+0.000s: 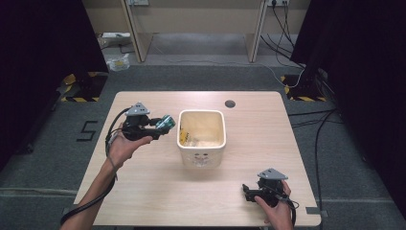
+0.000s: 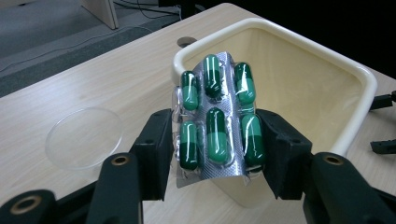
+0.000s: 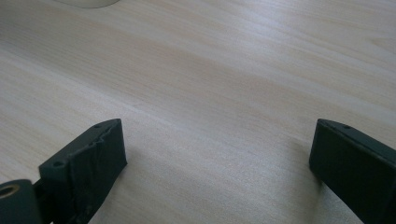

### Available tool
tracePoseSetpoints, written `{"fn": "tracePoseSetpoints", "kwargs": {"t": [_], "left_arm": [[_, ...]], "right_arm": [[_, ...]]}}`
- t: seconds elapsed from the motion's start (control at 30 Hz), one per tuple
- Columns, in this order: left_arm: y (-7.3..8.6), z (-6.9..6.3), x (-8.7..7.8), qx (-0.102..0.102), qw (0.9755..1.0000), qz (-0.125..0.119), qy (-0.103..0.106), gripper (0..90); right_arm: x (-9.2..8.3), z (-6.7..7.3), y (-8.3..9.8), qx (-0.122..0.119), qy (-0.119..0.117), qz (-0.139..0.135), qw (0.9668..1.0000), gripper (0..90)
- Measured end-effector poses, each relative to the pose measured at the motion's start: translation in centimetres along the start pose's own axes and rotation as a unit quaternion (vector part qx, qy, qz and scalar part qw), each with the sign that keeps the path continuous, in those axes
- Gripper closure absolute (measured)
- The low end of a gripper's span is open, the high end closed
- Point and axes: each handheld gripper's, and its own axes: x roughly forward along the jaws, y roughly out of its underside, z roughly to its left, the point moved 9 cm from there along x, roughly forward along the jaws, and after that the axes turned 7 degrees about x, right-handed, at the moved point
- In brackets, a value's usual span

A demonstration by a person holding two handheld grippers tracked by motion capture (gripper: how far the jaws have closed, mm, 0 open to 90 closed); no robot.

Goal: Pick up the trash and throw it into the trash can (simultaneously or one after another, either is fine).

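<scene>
The pale wooden tabletop [image 1: 143, 201] has wide bare stretches along its near and right edges. At its middle stands a cream square plastic bin [image 1: 201, 155], dark markings on its front too small to read. The left tongs [image 1: 160, 125], held above the tabletop just left of the bin's rim, grip a silver foil blister pack of green capsules [image 2: 215, 119]. The right tongs [image 3: 217, 163] gape empty over bare wood. A clear round plastic lid [image 2: 84, 137] lies beside the bin.

Seen on the pale wooden table [image 1: 158, 191]: a clear round lid [image 2: 84, 136] lying flat, a dark cable hole [image 1: 230, 103] near the far edge. Beyond, grey carpet [image 1: 201, 76] with trailing cables [image 1: 282, 28].
</scene>
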Motion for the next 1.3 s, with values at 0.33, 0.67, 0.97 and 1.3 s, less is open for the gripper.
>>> {"fn": "tracePoseSetpoints", "kwargs": {"t": [0.33,0.67,0.97,1.3], "left_arm": [[-2.2,-2.0,1.2,0.017,0.9996,-0.011,0.018,47.9],[-3.3,-3.6,3.5,0.03,0.9989,-0.008,0.035,47.9],[-3.6,-4.6,5.6,0.038,0.9979,0.008,0.051,47.5],[-2.8,-5.5,7.9,0.05,0.9958,0.045,0.062,45.2]], "right_arm": [[0.0,0.0,0.0,0.0,0.0,-0.001,1.0,4.1],[0.0,0.0,0.0,0.0,0.0,-0.001,1.0,4.1],[0.0,0.0,0.0,0.0,0.0,-0.001,1.0,4.1],[0.0,0.0,0.0,-0.001,-0.001,-0.001,1.0,4.2]]}}
